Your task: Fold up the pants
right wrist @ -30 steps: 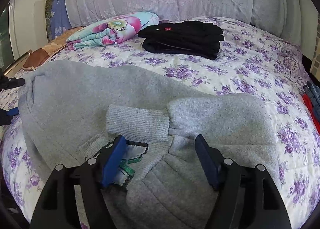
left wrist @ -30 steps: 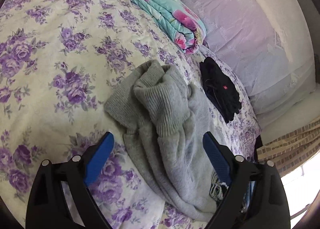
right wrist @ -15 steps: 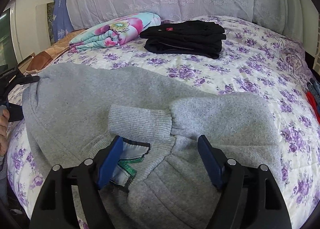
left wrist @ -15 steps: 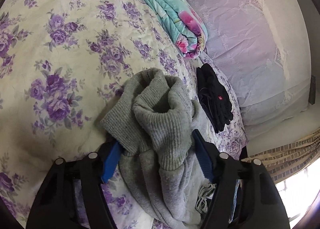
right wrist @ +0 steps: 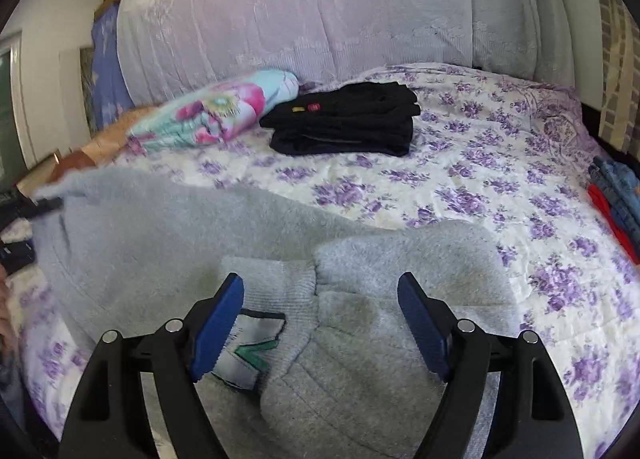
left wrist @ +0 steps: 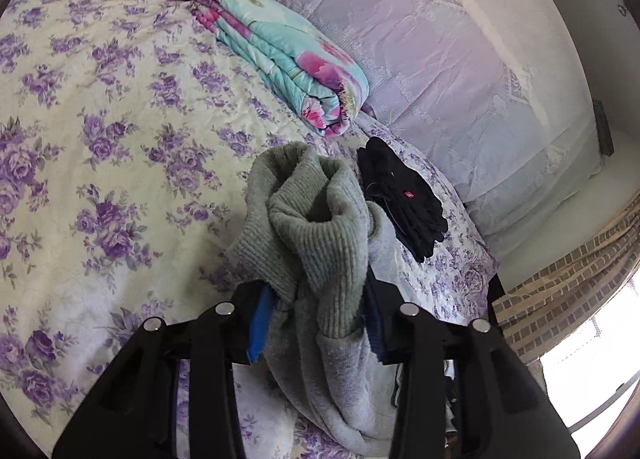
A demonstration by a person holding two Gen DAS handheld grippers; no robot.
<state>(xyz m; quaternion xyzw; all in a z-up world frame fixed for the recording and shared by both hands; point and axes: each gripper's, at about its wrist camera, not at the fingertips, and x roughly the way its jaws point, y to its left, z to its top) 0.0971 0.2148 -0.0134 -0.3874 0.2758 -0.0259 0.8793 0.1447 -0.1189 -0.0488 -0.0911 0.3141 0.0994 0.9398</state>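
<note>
Now the left gripper (left wrist: pixel 316 323) has just been closing and pinches the ribbed cuffs of the grey fleece pants (left wrist: pixel 320 243) on the floral bed (left wrist: pixel 100 139); the right gripper (right wrist: pixel 320 323), fingers spread and just been opening, hovers unloaded. Next, I judge: carry the cuffs toward the waistband.

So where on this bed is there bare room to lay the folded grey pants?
Bare floral bedspread lies right of the folded black clothes, before the blue and red stack. Crowded along the headboard: the rolled floral quilt beside the black pile.
</note>
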